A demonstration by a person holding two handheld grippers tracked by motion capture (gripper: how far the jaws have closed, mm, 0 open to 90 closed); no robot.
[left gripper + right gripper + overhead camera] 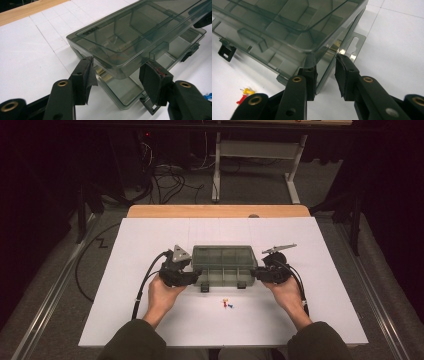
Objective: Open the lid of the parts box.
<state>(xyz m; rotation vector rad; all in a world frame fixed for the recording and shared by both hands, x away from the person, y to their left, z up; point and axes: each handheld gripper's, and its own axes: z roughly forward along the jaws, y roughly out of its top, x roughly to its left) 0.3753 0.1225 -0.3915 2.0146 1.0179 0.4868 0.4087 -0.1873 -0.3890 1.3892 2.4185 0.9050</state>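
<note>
Flanking: both grippers sat at the ends of the smoky compartment box (223,265), mid-desk (150,240).
Progress: lid (140,27) approx. half raised, latches (227,52) undone; pushpins (228,304) w/o a slot yet.
Left gripper (117,72): jaws apart, straddling box corner, no squeeze.
Right gripper (325,72): jaws narrower, round end wall; contact unclear.

A white board (150,270) covers a wooden table (215,211). Beyond it, grey carpet (250,185) holds tangled cables (167,177) and a white desk frame (255,150). The room is dark.
</note>
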